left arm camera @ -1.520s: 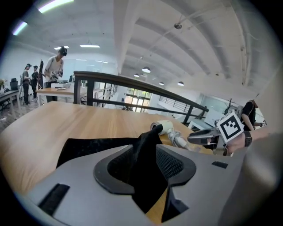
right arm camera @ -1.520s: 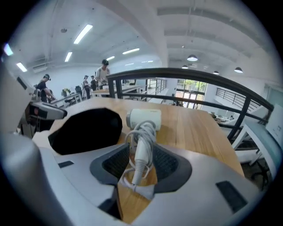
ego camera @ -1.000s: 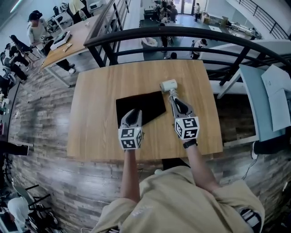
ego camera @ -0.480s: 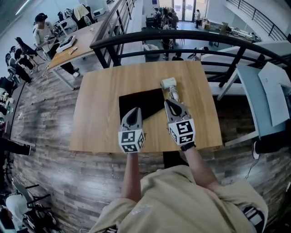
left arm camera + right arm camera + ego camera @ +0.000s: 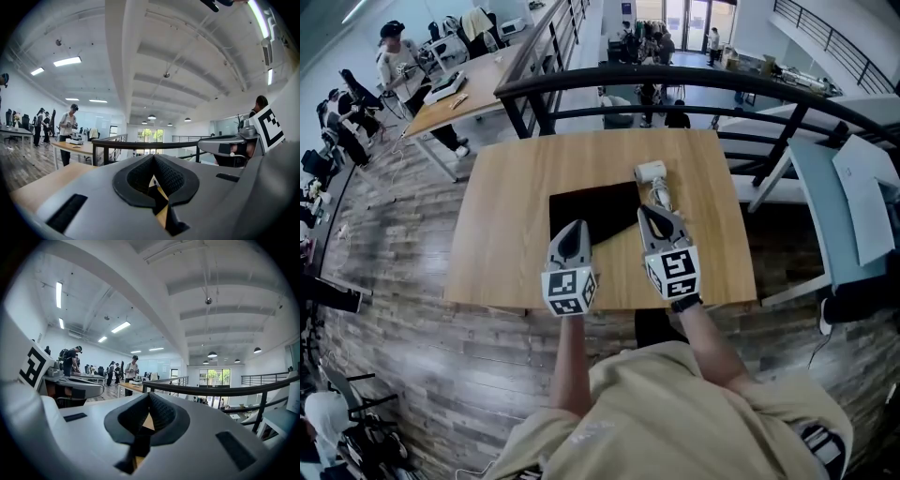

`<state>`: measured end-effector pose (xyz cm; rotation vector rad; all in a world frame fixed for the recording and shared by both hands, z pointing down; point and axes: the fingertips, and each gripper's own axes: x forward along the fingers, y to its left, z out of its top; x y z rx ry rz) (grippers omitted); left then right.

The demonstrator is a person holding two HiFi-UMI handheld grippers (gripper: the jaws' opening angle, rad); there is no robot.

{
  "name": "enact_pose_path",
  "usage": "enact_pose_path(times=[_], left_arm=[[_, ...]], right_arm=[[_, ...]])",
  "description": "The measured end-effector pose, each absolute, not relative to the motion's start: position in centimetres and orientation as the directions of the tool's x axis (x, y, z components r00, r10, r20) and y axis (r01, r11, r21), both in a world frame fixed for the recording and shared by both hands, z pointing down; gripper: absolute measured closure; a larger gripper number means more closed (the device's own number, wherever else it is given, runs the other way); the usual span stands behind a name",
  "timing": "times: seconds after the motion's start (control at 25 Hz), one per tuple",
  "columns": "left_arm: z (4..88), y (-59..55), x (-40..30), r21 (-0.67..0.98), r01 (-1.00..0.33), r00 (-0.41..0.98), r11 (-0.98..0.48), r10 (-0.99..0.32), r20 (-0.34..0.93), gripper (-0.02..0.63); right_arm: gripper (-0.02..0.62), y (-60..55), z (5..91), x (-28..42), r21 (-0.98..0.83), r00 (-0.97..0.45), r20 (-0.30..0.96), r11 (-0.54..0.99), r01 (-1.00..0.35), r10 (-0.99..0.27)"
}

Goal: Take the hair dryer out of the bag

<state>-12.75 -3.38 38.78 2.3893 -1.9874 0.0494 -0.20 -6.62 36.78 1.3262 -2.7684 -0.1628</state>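
Black bag (image 5: 592,214) lies flat on the wooden table (image 5: 502,253). The hair dryer (image 5: 651,174) is already out of it: a white body on bare tabletop just beside the bag's far right corner, with its thinner end trailing back toward you. I can't tell whether it touches the bag's edge.

I read the task as essentially done. The dryer is fully clear of the bag and resting on the table, with nothing holding it. At most you have to pull your hands back.

Bag contents: the bag looks collapsed, with no bulge, so it's probably empty. From above I can't make out the opening or see inside, so that's a guess.

Your left gripper (image 5: 573,228) is clenched on nothing. In its own view the pads meet, with only a sliver of table showing past them. It sits over the bag's near edge, apparently held above it.

Your right gripper (image 5: 649,212) is the same, jaws together and empty in its own view. In the head view its tip sits near the dryer's thin end, but nothing is between the pads.

Both grippers point out level across the table toward the black railing (image 5: 675,80).
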Motion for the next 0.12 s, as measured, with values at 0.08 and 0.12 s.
enact_pose_path(times=[0.08, 0.12], left_arm=[[38.85, -2.51, -12.87, 0.011, -0.984, 0.176, -0.175, -0.983, 0.046, 0.594], [38.91, -2.10, -12.94, 0.014, -0.985, 0.172, -0.172, -0.984, 0.047, 0.594]], right_arm=[[0.581, -5.64, 36.97, -0.28, 0.132, -0.629, 0.024, 0.626, -0.768, -0.777], [0.581, -5.17, 37.11, -0.33, 0.136, -0.631, 0.029, 0.628, -0.766, -0.775]])
